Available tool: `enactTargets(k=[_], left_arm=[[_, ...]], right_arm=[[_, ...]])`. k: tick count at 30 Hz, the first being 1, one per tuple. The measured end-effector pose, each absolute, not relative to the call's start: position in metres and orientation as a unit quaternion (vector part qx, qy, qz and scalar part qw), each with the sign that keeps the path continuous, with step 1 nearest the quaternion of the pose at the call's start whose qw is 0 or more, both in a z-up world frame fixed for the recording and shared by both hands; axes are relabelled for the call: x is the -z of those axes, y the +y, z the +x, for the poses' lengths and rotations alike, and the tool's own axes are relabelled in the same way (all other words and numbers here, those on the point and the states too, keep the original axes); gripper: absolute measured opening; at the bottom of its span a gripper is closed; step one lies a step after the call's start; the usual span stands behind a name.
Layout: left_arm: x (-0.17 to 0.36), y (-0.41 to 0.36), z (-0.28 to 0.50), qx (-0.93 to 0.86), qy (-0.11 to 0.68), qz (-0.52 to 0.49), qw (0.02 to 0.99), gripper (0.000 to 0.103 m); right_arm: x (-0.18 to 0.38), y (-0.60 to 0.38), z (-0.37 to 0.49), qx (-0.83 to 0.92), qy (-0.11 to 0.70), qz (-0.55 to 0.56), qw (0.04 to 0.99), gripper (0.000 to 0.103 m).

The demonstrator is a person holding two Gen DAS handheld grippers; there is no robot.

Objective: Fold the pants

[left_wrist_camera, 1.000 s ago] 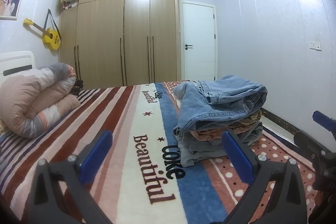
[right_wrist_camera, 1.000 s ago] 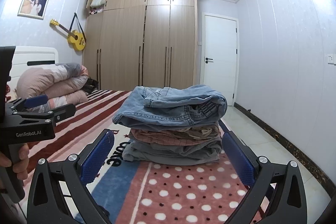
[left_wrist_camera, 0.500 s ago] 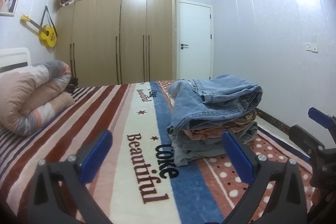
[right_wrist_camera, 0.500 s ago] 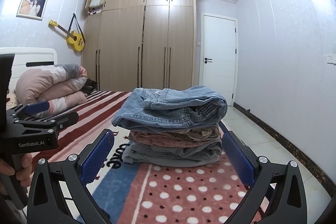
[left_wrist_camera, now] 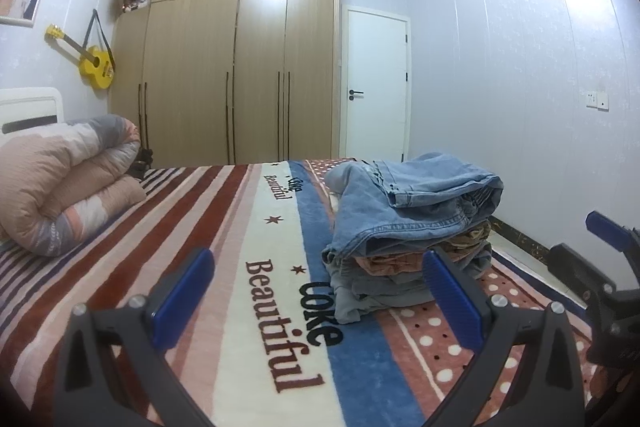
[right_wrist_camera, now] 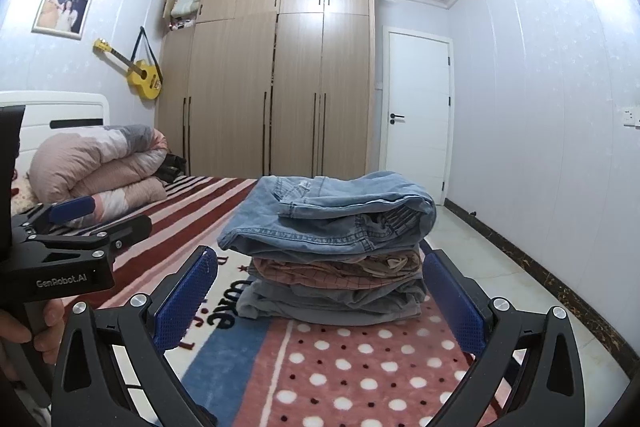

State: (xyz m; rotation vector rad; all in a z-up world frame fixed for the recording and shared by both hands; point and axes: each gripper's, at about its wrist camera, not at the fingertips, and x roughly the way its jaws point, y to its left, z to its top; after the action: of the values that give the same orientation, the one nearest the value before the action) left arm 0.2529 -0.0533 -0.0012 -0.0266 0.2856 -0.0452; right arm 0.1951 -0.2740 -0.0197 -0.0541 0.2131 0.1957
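Note:
A stack of folded pants (left_wrist_camera: 412, 239) rests on the bed, light blue jeans (right_wrist_camera: 332, 219) on top, brownish and grey pairs beneath. It lies right of centre in the left wrist view and dead ahead in the right wrist view. My left gripper (left_wrist_camera: 320, 295) is open and empty, hovering over the blanket short of the stack. My right gripper (right_wrist_camera: 320, 303) is open and empty, just short of the stack's near side. Each gripper shows at the edge of the other's view.
The bed has a striped and dotted blanket (left_wrist_camera: 248, 267) with lettering. A rolled duvet (left_wrist_camera: 60, 183) lies at the left by the headboard. A wardrobe (left_wrist_camera: 240, 59), a door (left_wrist_camera: 376, 87) and a yellow guitar (left_wrist_camera: 94, 65) stand behind. Tiled floor (right_wrist_camera: 492, 259) runs along the bed's right side.
Both views shifted slightly; the left view swung a little left then back. The stack has not moved. Both grippers stay open.

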Motion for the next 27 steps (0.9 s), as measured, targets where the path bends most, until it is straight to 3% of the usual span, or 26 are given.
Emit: enactTargets(k=[27], left_arm=[[0.011,-0.057,0.256,0.021,0.153,-0.003,0.988,0.102]], right_arm=[[0.027,-0.265,0.197,-0.106,0.103,-0.03,0.989,0.102]])
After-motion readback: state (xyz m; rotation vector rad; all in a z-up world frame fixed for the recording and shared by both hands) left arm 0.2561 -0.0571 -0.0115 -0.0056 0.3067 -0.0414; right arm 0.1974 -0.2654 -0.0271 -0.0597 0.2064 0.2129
